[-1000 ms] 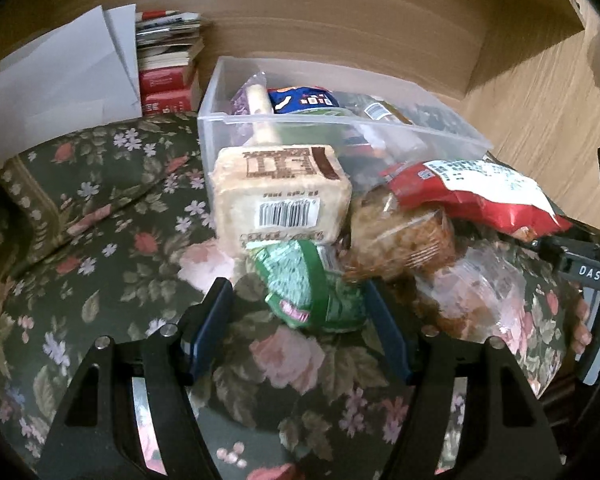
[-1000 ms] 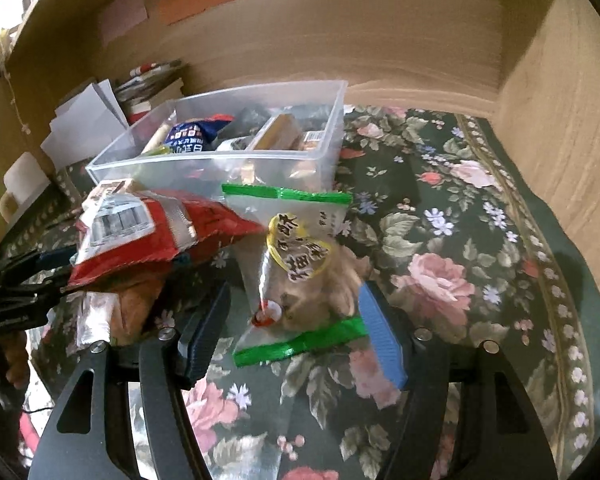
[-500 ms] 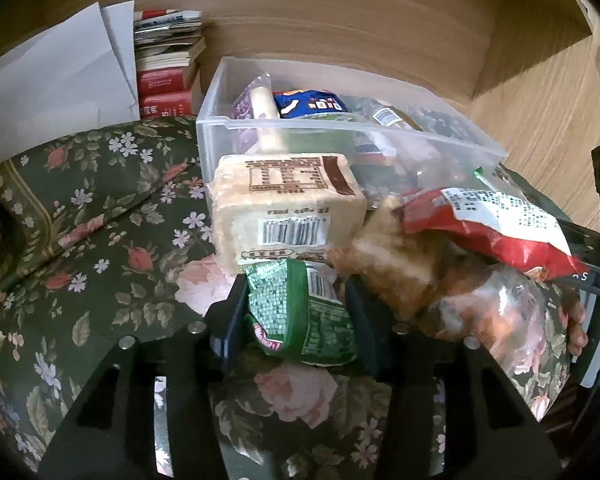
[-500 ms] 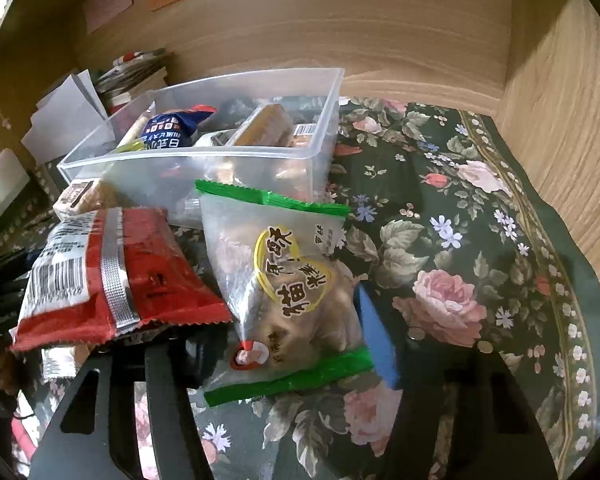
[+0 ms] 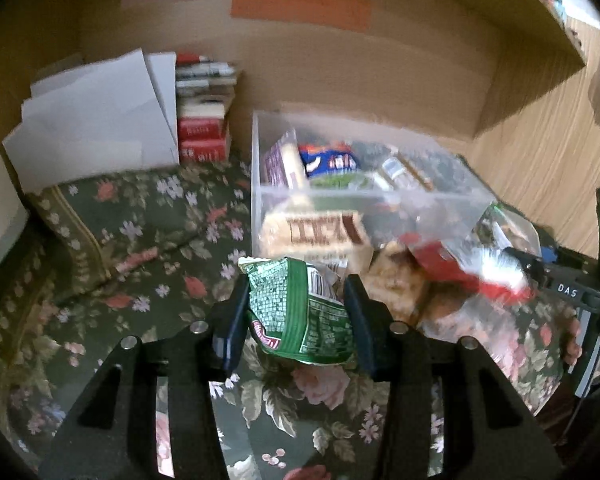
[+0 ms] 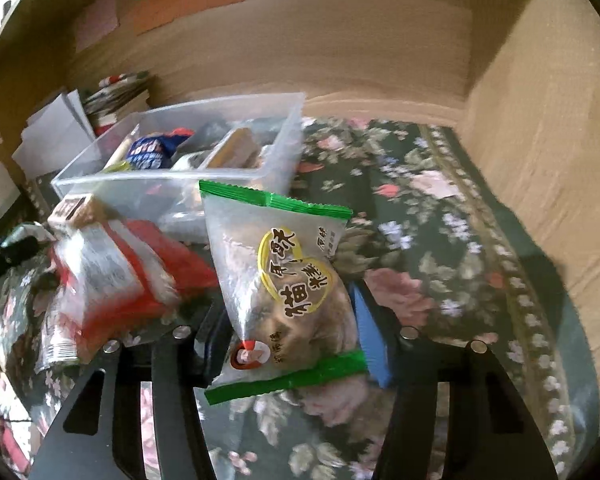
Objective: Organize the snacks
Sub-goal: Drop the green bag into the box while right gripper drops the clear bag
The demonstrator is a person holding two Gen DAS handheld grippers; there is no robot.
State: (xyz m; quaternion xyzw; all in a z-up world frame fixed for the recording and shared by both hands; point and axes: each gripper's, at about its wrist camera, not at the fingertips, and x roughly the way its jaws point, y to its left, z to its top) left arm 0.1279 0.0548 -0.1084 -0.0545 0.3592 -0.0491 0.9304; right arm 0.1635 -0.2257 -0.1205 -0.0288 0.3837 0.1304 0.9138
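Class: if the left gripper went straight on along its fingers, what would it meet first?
Probably the beige snack block, just beyond the green packet that the left gripper holds; the clear bin lies behind it. Depth is uncertain.

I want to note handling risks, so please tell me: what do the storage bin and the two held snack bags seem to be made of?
Storage bin: looks like clear rigid plastic; the contents show through its walls.
Green bag in the left gripper: probably glossy printed film; it is crumpled and opaque.
Clear bag with green edges, between the closing jaws of the right gripper: thin transparent film; brown food shows through.
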